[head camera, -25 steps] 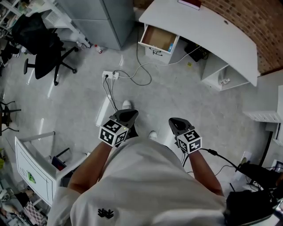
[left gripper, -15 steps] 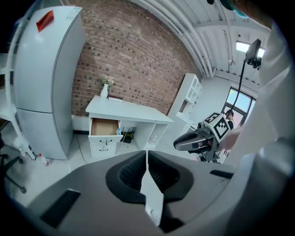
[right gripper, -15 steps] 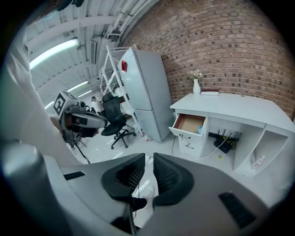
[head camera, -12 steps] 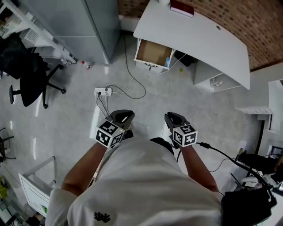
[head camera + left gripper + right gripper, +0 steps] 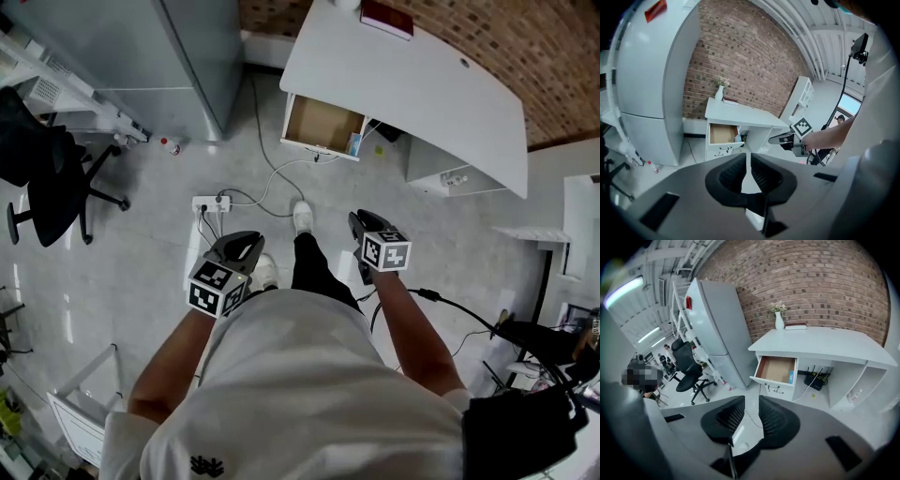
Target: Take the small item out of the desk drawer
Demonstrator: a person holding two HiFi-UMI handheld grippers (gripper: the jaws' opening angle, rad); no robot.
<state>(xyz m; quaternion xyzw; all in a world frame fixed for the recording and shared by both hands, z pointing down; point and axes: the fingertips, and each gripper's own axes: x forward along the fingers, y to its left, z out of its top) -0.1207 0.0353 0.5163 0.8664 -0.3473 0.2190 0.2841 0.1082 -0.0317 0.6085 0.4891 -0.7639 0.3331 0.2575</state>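
The white desk stands ahead with its drawer pulled open. A small blue item leans in the drawer's right end, also seen as the blue item in the right gripper view. Both grippers hang over the floor, well short of the desk. My left gripper holds nothing, and its jaws stand only a narrow slit apart. My right gripper is empty too; its jaws are opening, with bare floor showing between them.
A tall grey cabinet stands left of the desk, and a black office chair further left. A power strip and cables lie on the floor before the drawer. A small bottle lies by the cabinet. A red book sits on the desk.
The person has stepped toward the desk, one shoe now forward between the grippers. The right gripper has risen ahead of the left one. The drawer sits nearer.
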